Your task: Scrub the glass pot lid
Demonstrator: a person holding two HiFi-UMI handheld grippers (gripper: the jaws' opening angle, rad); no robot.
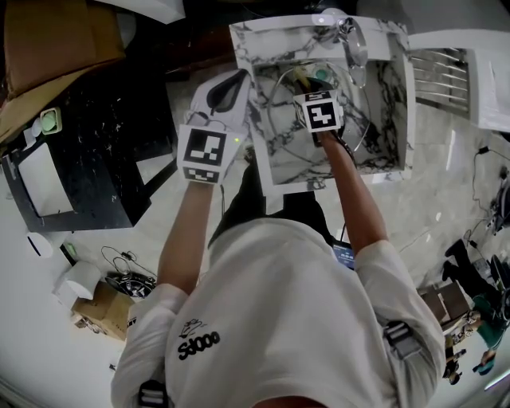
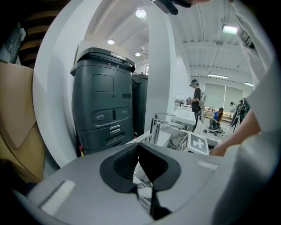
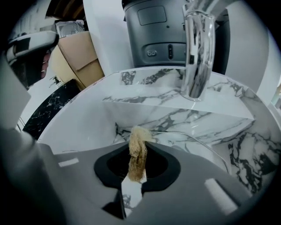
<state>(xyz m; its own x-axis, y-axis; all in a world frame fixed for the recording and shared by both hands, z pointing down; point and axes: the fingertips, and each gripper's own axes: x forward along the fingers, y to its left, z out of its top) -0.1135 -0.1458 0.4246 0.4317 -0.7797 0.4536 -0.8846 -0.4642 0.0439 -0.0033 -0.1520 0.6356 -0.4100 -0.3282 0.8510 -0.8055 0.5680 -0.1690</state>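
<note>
Head view: I see pale glossy floor (image 1: 446,199) at right, black speckled table (image 1: 88,143) left, cardboard (image 1: 56,36) upper left. Left gripper view, top: recessed ceiling lights (image 2: 140,13).

Site conditions, non-task items only.

1. White marble-veined sink (image 1: 408,111) at the top centre of the head view, with a chrome faucet (image 1: 351,40) at its far rim.
2. Ribbed metal rack (image 1: 438,76) just right of the sink.
3. Black speckled desk (image 1: 96,151) to the left, carrying a white board (image 1: 40,179). Cardboard (image 1: 56,48) lies beyond it.
4. On the pale floor (image 1: 446,183) at lower left: a white paper roll (image 1: 80,279), a small cardboard box (image 1: 100,307) and loose cables (image 1: 119,267).
5. Dark grey machine (image 2: 103,101) with front buttons stands beside a white pillar (image 2: 158,66).
6. Background: one standing person (image 2: 196,103) and one seated person (image 2: 216,118).
</note>
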